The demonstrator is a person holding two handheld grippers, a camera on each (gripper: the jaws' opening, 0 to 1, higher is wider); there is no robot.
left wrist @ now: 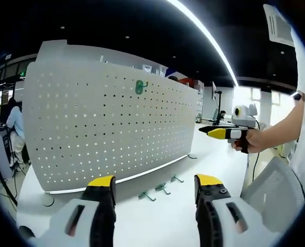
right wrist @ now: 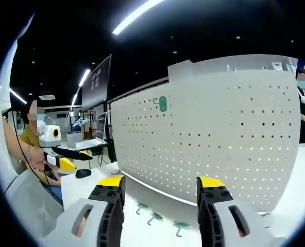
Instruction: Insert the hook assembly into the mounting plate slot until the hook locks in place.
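A white perforated mounting plate stands upright on the white table. One green hook hangs high on it. Three more green hooks lie on the table at its foot. My left gripper is open and empty, short of the loose hooks. A hand holds the right gripper off to the right, away from the plate. In the right gripper view the plate carries the hung hook, loose hooks lie below, and my right gripper stands open and empty. The left gripper shows at far left.
A grey mesh chair back is at the lower right. A person sits beyond the plate's left end. A dark screen, a laptop and a mouse are on the table's far side.
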